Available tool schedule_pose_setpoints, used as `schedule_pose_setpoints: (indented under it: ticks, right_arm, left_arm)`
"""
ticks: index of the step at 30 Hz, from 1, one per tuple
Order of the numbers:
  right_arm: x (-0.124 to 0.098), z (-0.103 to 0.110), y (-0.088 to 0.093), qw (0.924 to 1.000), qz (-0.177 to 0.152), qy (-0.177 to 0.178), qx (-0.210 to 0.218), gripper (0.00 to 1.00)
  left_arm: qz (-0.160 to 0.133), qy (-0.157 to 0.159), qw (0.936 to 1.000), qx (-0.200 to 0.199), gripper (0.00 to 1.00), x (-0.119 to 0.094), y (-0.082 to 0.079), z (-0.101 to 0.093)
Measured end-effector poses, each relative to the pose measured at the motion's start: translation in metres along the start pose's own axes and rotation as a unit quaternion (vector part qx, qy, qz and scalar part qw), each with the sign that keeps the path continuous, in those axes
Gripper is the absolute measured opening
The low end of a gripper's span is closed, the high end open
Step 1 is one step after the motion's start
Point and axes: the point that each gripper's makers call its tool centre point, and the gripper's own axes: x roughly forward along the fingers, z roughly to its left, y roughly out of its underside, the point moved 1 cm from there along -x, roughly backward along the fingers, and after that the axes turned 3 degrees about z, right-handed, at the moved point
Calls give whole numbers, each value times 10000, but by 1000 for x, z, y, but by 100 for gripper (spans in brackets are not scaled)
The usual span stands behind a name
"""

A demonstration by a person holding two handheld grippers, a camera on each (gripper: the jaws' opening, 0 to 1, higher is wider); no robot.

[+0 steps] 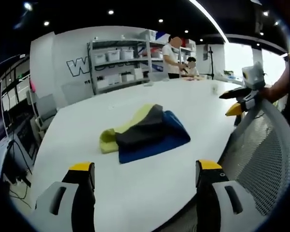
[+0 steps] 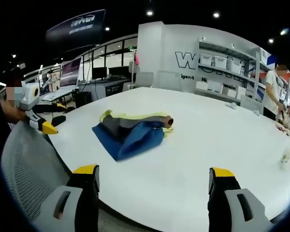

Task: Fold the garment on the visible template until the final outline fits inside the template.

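Nearest the lens in the left gripper view, the left gripper (image 1: 146, 183) rises with its yellow-tipped black jaws spread wide and nothing between them, held just off the near edge of the white worktop (image 1: 135, 193). Beyond them the garment (image 1: 146, 131) lies bunched in a soft heap about mid-worktop, well apart from both grippers: a yellow fold on its left, dark grey cloth over the middle, blue spreading out beneath. To its right a grey mesh chair back (image 1: 266, 159) curves up against the worktop's edge, and past it the right gripper (image 1: 239, 101) is held out by a hand.

From the right gripper view, the same chair back (image 2: 24, 164) sits at left, the garment (image 2: 130, 131) centre, and the right gripper (image 2: 152, 186) is likewise gaping and unloaded.
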Motion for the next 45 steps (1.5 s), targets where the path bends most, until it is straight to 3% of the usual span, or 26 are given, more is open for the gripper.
schedule_pose_setpoints:
  ticks: [5, 11, 14, 24, 33, 45]
  right_arm:
    - [0, -1, 0, 10000, 2, 14, 12, 94]
    - [0, -1, -1, 10000, -31, 27, 45, 94]
    - [0, -1, 0, 10000, -4, 19, 53, 93]
    - [1, -2, -1, 10000, -12, 29, 71, 92]
    - [1, -2, 0, 9999, 21, 27, 109, 90]
    - [1, -2, 0, 9999, 2, -10, 123, 89]
  left_arm:
    - [82, -31, 10000, 33, 79, 3, -8, 4]
    - [175, -63, 9992, 349, 73, 10, -25, 6]
    - [393, 16, 9980, 486, 72, 17, -30, 4]
    - [157, 397, 9973, 590, 62, 53, -70, -14]
    - [122, 593, 9953, 755, 58, 89, -102, -21]
    - [217, 775, 9936, 799, 54, 118, -109, -25]
